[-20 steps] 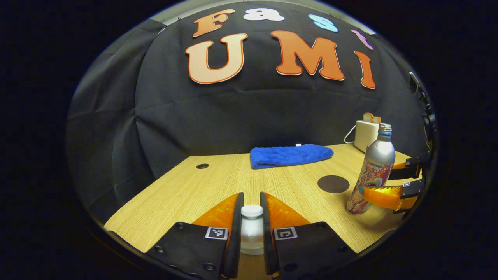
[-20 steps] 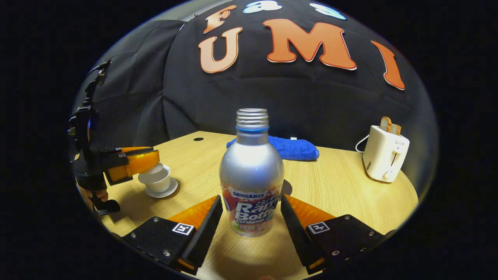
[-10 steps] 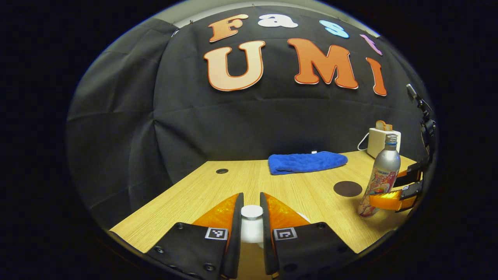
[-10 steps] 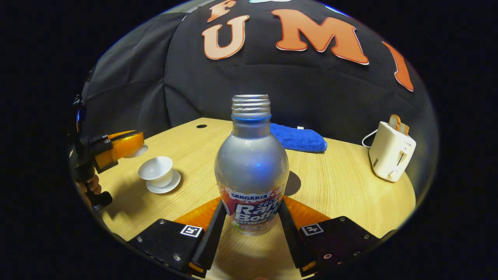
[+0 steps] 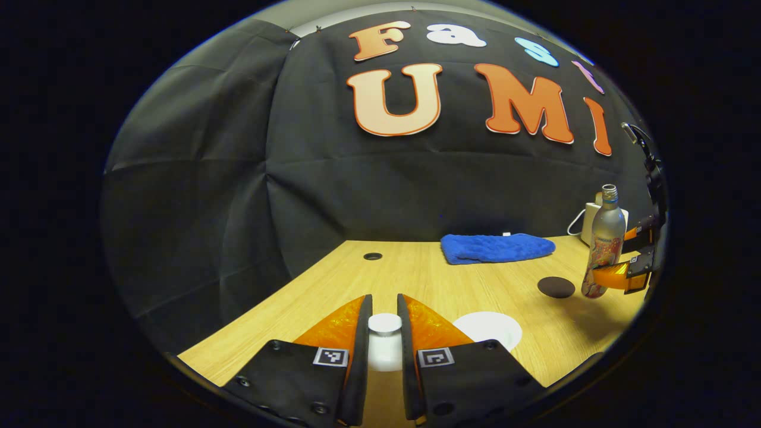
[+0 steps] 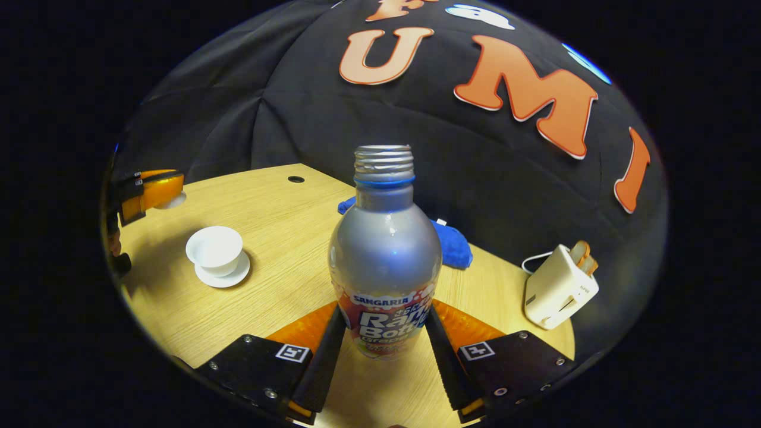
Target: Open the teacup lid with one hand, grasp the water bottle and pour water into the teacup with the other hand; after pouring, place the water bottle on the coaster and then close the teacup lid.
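The bottle [image 6: 384, 249] carries a label reading "SANGARIA" above large white letters "Ra… Bott…"; the smaller print below is illegible.

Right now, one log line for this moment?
left gripper: shut on lid | right gripper: shut on water bottle | teacup: uncovered | pour: not started

silver bottle [image 6: 385, 249]: capless, upright, lifted | white teacup [image 6: 214, 249]: open, on saucer | lid [image 5: 384, 324]: raised

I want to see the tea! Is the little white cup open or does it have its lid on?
Open. The teacup sits bare-topped on its saucer; the left gripper holds the lid away.
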A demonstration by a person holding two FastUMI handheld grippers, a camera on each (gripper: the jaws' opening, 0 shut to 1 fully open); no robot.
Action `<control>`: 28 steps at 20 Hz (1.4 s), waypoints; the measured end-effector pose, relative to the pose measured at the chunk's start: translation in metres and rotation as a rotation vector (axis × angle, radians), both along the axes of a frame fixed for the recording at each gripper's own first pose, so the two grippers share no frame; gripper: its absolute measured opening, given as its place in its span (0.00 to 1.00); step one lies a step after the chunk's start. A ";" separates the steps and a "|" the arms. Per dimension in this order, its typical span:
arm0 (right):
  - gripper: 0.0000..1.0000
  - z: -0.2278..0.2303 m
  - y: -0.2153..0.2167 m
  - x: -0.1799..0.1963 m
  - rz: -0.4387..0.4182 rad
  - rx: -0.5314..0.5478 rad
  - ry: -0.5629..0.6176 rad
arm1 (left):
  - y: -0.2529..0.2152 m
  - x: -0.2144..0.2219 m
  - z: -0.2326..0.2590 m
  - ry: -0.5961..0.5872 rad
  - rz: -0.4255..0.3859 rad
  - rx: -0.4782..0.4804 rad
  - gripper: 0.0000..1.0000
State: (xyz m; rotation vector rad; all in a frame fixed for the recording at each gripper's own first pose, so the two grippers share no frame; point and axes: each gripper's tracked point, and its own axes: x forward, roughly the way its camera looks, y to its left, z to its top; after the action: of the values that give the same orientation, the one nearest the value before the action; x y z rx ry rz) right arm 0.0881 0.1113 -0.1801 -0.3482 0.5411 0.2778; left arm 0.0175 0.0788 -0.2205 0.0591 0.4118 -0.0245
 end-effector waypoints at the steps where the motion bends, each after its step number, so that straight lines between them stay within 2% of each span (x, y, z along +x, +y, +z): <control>1: 0.77 0.005 0.000 0.004 0.012 -0.033 -0.015 | 0.008 -0.001 0.002 -0.003 0.010 0.003 0.28; 10: 0.76 0.027 0.021 0.021 0.149 -0.324 -0.120 | 0.047 -0.009 -0.005 0.021 0.073 0.010 0.29; 14: 0.77 0.033 0.041 0.009 0.217 -0.341 -0.105 | 0.057 -0.014 -0.011 0.034 0.089 0.012 0.29; 18: 0.77 0.034 0.070 0.005 0.268 -0.380 -0.125 | 0.067 -0.017 -0.014 0.035 0.093 0.022 0.27; 22: 0.77 0.035 0.085 0.006 0.323 -0.428 -0.153 | 0.073 -0.021 -0.016 0.042 0.096 0.027 0.29; 28: 0.76 0.041 0.096 0.008 0.435 -0.657 -0.286 | 0.080 -0.023 -0.012 0.027 0.103 0.028 0.29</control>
State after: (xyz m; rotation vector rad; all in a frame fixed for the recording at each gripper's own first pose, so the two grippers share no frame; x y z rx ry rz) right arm 0.0965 0.2069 -0.1396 -1.1328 0.2540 0.4582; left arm -0.0057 0.1592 -0.2326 0.0654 0.4422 0.0825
